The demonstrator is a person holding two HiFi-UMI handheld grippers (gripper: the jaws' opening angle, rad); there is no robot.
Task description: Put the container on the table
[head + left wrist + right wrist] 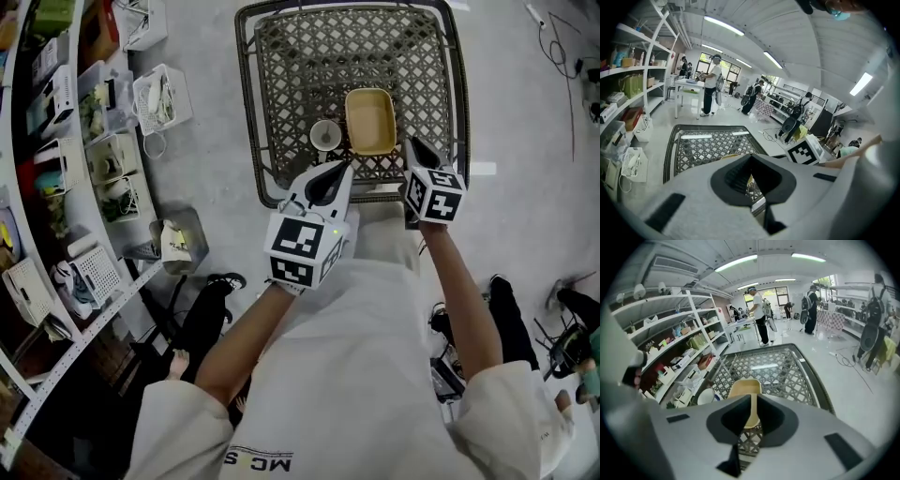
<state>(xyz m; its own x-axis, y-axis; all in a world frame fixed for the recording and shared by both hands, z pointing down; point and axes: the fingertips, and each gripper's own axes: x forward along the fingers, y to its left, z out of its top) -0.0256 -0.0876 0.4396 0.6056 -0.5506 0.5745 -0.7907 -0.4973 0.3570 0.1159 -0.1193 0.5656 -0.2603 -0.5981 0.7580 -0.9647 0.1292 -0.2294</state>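
- Several white baskets and boxes fill the shelving (56, 141) that runs down the far left, well apart from the bench.
- One white wire basket (161, 98) stands on the floor between the shelving and the bench's left edge. Nearer the person, a grey metal bin (178, 239) with something white in it also sits on the floor.
- The bench (246, 84) is a dark lattice top with a raised rim, and most of the lattice toward its far edge is bare.
- A white bowl (325, 135) sits near the middle of the near edge, just beside the container's left side. Whether they touch cannot be told.
- The left gripper (333, 176) is held over the near edge, its tip pointing at the bowl. In the left gripper view its fingers (740, 171) are drawn together, leaving only a slit, and they grip nothing.
- The container (370, 122), a shallow yellow rectangular tub, rests flat on the lattice close to the near edge, right of the middle, with its long sides running toward the far edge.
- The right gripper (415, 148) is held just beside the container's near right corner, toward the bench's near right corner. Its fingers (771, 416) are closed to a narrow slit and hold nothing. The container (745, 390) shows through that slit, straight ahead.
- Thin cables (562, 47) trail across the floor beyond the right edge.
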